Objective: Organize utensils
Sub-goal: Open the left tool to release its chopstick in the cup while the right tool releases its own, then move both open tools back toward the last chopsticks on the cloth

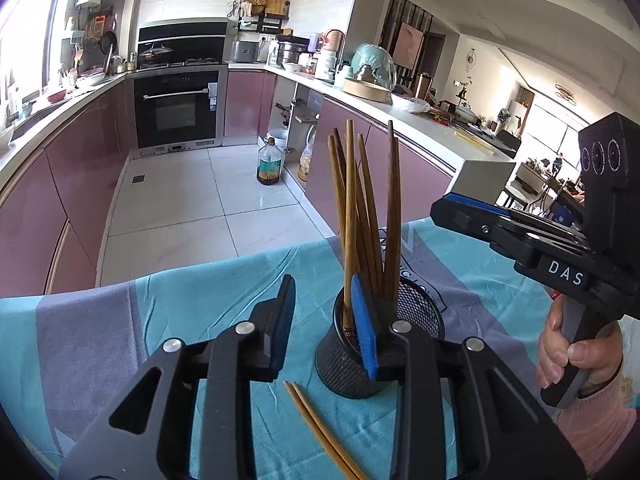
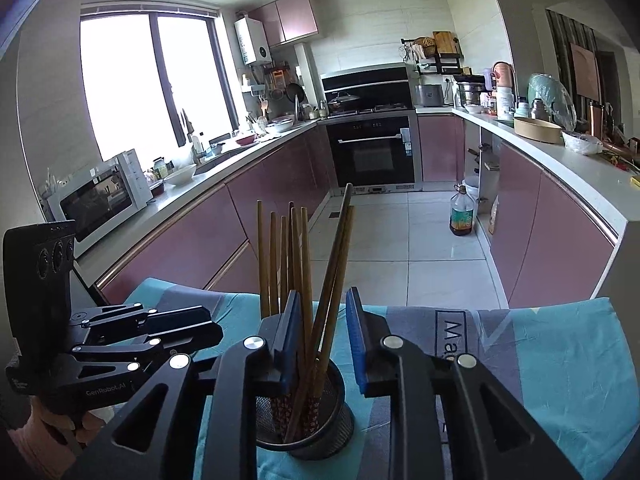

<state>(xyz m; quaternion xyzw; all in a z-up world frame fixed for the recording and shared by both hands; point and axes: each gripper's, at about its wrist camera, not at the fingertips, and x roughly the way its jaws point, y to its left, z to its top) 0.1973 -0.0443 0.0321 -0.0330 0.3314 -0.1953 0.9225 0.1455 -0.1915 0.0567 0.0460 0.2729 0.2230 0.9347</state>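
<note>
A black mesh cup (image 2: 308, 412) stands on the near edge of a teal and grey cloth (image 1: 132, 332), holding a bundle of brown chopsticks (image 2: 296, 280) that fan upward. 2 more chopsticks (image 1: 320, 432) lie flat on the cloth just left of the cup.

The right gripper (image 2: 322, 344) has its jaws apart around 2 leaning sticks, pads not pressing them. The left gripper (image 1: 324, 328) is also open and empty, its right pad at the cup's rim.

I judge the risks to be these: a pad could nudge the light cup and tip it, or knock standing sticks out. The flat pair lies close together and low, so a grab may catch only 1.
</note>
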